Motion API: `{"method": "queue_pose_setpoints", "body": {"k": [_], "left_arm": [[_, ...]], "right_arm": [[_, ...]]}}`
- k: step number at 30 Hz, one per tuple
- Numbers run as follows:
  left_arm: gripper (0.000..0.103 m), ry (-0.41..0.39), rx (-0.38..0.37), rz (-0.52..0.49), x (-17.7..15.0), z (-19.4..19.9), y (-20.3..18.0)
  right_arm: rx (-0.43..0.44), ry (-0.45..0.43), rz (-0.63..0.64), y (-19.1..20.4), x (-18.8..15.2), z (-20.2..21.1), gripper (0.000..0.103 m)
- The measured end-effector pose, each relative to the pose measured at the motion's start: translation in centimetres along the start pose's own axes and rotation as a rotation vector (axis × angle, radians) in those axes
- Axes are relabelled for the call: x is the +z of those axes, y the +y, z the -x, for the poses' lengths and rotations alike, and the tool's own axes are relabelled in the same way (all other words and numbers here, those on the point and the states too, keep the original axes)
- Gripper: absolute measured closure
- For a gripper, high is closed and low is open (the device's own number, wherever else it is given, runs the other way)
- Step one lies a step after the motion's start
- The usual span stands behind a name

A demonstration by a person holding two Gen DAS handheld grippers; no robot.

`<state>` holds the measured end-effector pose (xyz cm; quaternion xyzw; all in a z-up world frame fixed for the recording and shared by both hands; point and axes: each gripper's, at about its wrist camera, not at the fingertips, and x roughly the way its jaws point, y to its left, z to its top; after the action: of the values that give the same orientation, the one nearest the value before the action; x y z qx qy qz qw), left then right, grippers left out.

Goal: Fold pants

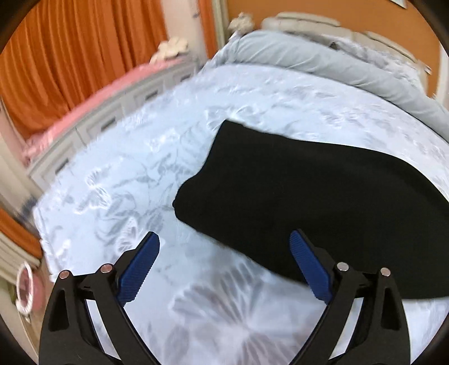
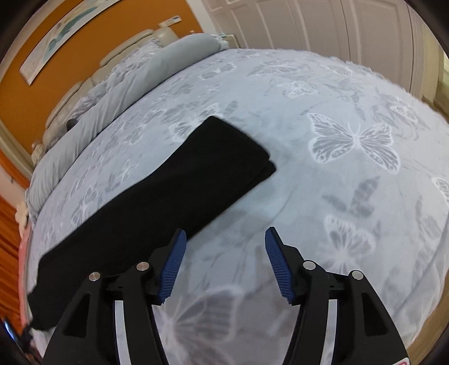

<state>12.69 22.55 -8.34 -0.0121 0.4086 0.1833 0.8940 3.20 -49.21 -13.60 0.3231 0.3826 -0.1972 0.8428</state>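
Left wrist view: 1 pair of black pants lies flat on a bed spread with a pale blue butterfly-print cover, folded lengthwise into 1 long dark strip that runs from the middle of the frame off to the right. The left gripper hangs above the near edge of the cloth with its 2 blue-padded fingers wide apart and nothing between them; the right-hand pad overlaps the strip's near edge in the frame, though contact cannot be confirmed. Orange curtains hang far left, and 1 rolled grey duvet lies along the far side of the bed.

Right wrist view: the same strip stretches from the far middle of the bed down to the near left, its far end showing 2 stacked layers slightly offset. The right gripper hovers over bare bedcover just right of the cloth, fingers spread and empty. White wardrobe doors stand at the far right.

By the look of it, the lengthwise fold is complete and the crosswise fold is due. That next move calls for each gripper to close on one end's corners and carry them over the other end, keeping the edges in line.
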Motion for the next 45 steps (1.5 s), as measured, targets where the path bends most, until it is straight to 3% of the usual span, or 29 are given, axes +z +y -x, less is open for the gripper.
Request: {"method": "queue_pose_setpoints", "body": {"k": [7,8,9,10,13,16,19,22,27,31,36,38,41,45], "left_arm": [[0.008,-0.003,-0.162,-0.054,-3.9,5.8,-6.2],[0.008,0.002,-0.179,-0.068,-4.4,6.1,-7.2],[0.008,0.008,-0.194,-0.084,-4.8,6.4,-8.3],[0.008,0.012,-0.203,-0.1,-5.1,6.4,-9.0],[0.008,0.022,-0.225,-0.145,-6.2,6.7,-10.8],[0.008,0.02,-0.253,-0.177,-7.0,7.1,-11.7],[0.008,0.021,-0.302,-0.172,-7.3,7.4,-11.6],[0.008,0.02,-0.33,-0.146,-7.4,7.5,-10.5],[0.008,0.017,-0.328,-0.097,-7.5,7.3,-7.1],[0.008,0.029,-0.321,-0.06,-7.7,6.6,-4.0],[0.008,0.049,-0.302,-0.017,-7.8,5.1,-0.2],[0.008,0.064,-0.305,0.011,-7.8,4.4,1.2],[0.008,0.061,-0.293,0.047,-7.7,3.6,3.2],[0.008,0.06,-0.284,0.082,-7.5,2.8,4.6]], "right_arm": [[0.072,0.01,-0.113,-1.5,3.4,-4.3,0.045],[0.078,0.013,-0.118,-1.5,3.6,-4.7,0.052],[0.082,0.008,-0.113,-1.3,3.8,-5.1,0.083],[0.086,0.008,-0.108,-1.2,4.0,-5.3,0.095],[0.163,-0.048,-0.098,0.8,4.2,-3.3,0.095],[0.262,-0.103,0.065,7.8,4.1,0.9,0.095],[0.324,-0.104,0.243,15.6,2.7,3.2,0.095],[0.408,-0.065,0.441,25.3,-0.8,4.6,0.095],[0.467,0.021,0.672,36.3,-8.1,3.4,0.095],[0.419,0.115,0.855,42.4,-16.1,-0.6,0.093],[0.309,0.277,0.967,43.1,-23.7,-6.6,0.083],[0.311,0.257,0.962,42.3,-24.3,-6.1,0.079],[0.364,0.188,0.885,39.4,-22.6,-1.9,0.056],[0.28,0.019,0.786,33.0,-17.8,2.9,0.042]]}}
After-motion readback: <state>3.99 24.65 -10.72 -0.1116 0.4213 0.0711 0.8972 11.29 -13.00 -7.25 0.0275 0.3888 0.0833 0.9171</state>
